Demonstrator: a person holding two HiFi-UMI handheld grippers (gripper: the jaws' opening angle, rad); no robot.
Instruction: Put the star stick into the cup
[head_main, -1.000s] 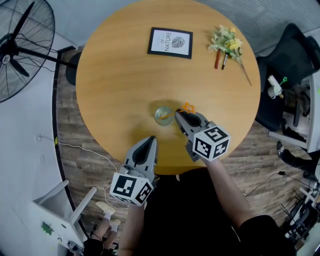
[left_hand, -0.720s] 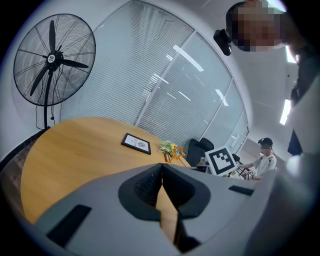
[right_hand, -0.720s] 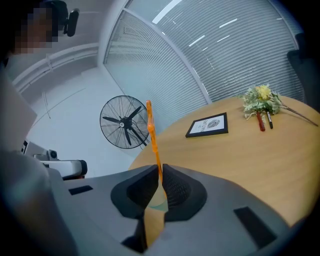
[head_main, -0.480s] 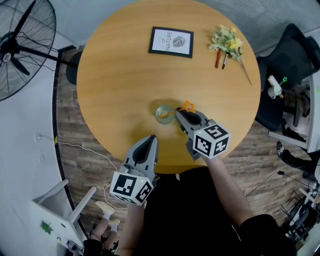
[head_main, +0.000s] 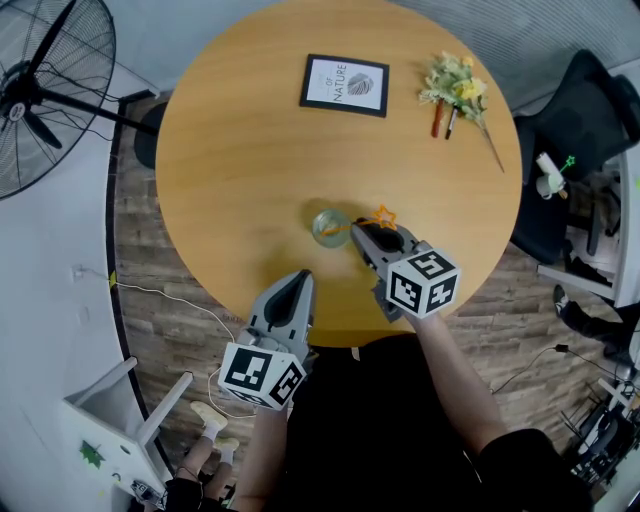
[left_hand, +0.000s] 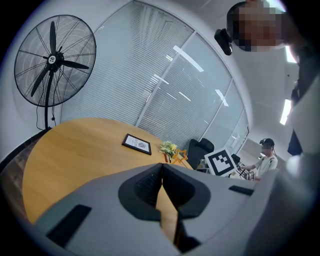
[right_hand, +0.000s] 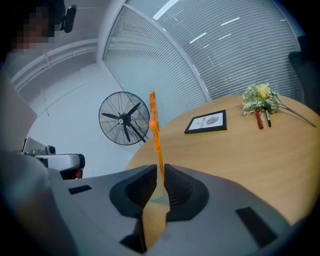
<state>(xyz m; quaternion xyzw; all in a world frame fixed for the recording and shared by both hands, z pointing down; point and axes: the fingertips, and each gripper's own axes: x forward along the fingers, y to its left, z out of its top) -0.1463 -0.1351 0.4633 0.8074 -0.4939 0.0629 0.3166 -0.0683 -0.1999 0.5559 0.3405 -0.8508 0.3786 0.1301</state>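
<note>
While the right gripper (head_main: 362, 231) is clamping the shaft of the orange star stick (head_main: 382, 216) between closed jaws, the stick is tilting, star end raised, lower end reaching over the mouth of the clear glass cup (head_main: 327, 229).
- Cup: standing upright on the round wooden table (head_main: 240, 170), just beside the right gripper's tips.
- Left gripper (head_main: 302, 278): jaws pressed together, gripping nothing, hovering at the table's near edge, apart from the cup.
- Framed print (head_main: 344, 84): lying flat at the far side.
- Flower bunch (head_main: 455, 82): lying far right, two pens (head_main: 441, 120) touching it.
- Standing fan (head_main: 40, 90): standing on the floor, left.
</note>
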